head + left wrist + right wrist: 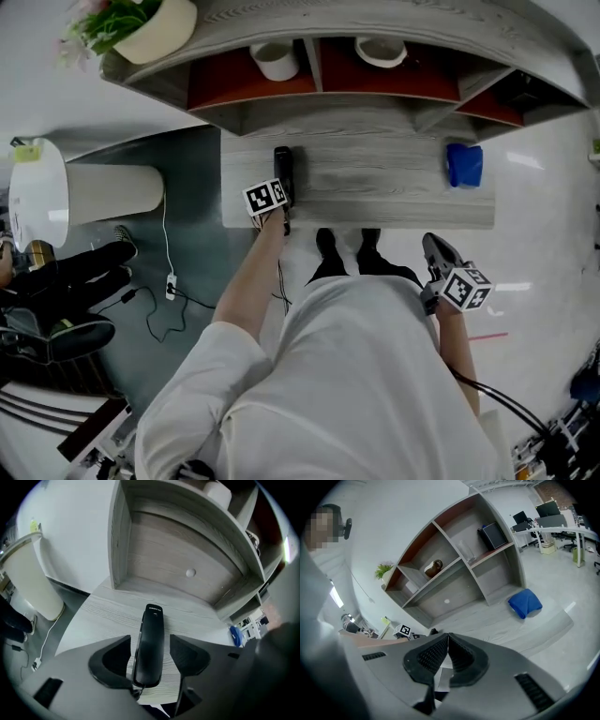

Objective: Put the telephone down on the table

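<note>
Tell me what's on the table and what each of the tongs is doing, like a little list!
telephone: black handset, lying flat on the grey table, toward its left end
left tongs: open, one jaw on each side of the telephone, with a thin gap showing on both sides
right tongs: shut, nothing between them, held off the table at the person's side
also on table: blue cloth, toward the right end
task: telephone looks set down on the table

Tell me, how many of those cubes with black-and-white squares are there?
2. One cube sits on the left claw, over the table by the telephone; the other cube is on the right claw, off the table's front edge.
</note>
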`<state>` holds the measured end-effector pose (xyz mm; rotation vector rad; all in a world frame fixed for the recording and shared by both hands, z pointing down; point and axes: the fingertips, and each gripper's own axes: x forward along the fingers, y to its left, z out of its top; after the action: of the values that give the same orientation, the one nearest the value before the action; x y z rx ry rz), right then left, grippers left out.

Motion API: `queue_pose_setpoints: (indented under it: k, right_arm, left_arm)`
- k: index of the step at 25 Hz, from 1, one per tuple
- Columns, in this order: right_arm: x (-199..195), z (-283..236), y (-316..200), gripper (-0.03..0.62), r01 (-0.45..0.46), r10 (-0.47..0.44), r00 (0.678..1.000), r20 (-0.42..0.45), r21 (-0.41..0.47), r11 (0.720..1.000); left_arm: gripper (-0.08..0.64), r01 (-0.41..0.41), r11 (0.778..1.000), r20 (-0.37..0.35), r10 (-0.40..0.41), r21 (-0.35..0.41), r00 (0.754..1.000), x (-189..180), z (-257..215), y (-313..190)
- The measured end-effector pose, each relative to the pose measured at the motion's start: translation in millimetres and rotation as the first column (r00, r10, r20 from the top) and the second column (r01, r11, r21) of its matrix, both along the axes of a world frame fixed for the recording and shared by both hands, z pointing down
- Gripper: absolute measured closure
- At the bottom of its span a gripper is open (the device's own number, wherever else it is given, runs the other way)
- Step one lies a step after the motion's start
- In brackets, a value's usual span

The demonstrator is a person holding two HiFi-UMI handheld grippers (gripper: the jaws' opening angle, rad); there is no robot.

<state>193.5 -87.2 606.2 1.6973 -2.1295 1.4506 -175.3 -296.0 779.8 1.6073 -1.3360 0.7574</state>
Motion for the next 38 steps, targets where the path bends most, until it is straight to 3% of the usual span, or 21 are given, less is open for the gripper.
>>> queue_pose_setpoints:
  k: [5, 9, 16, 21, 26, 32, 38]
  right_arm:
    - [6.7, 5.1, -14.7, 0.575, 0.081, -0.082, 0.996, 0.044, 0.034, 0.996]
    - [13.7, 8.7, -24.8, 0.575, 0.138, -0.142, 0.986, 0.084, 0.051, 0.989]
    - [-5.3, 23.1, -31.3, 0.575, 0.331, -0.334, 0.934, 0.128, 0.045, 0.943]
    - [-36.3, 30.7, -29.1, 0.575, 0.459, -0.464, 0.877, 0.124, 0.065, 0.886]
    - [-71.7, 21.7, -8.0, 0.575, 0.503, -0.510, 0.851, 0.125, 0.088, 0.860]
    - [-113.0, 7.0, 26.4, 0.575, 0.525, -0.534, 0.838, 0.110, 0.101, 0.845]
    - [-139.0, -0.2, 72.2, 0.575, 0.538, -0.544, 0.838, 0.040, 0.099, 0.837]
  left_arm:
    - [0.457, 0.151, 0.980, -0.109, -0.138, 0.127, 0.984, -3.8, -58.8, 23.9]
    - [0.542, 0.247, 0.951, -0.176, -0.215, 0.186, 0.961, -7.5, -100.7, 58.2]
    - [0.551, 0.357, 0.913, -0.366, -0.269, 0.198, 0.891, -1.3, -133.8, 142.6]
    - [0.551, 0.410, 0.892, -0.417, -0.305, 0.189, 0.856, 1.0, -128.5, 190.4]
    - [0.551, 0.446, 0.880, -0.466, -0.330, 0.164, 0.821, -5.9, -129.1, 237.0]
    - [0.551, 0.449, 0.870, -0.498, -0.304, 0.202, 0.812, -30.7, -142.5, 278.1]
    - [0.551, 0.355, 0.883, -0.495, -0.170, 0.308, 0.852, -54.2, -174.9, 319.4]
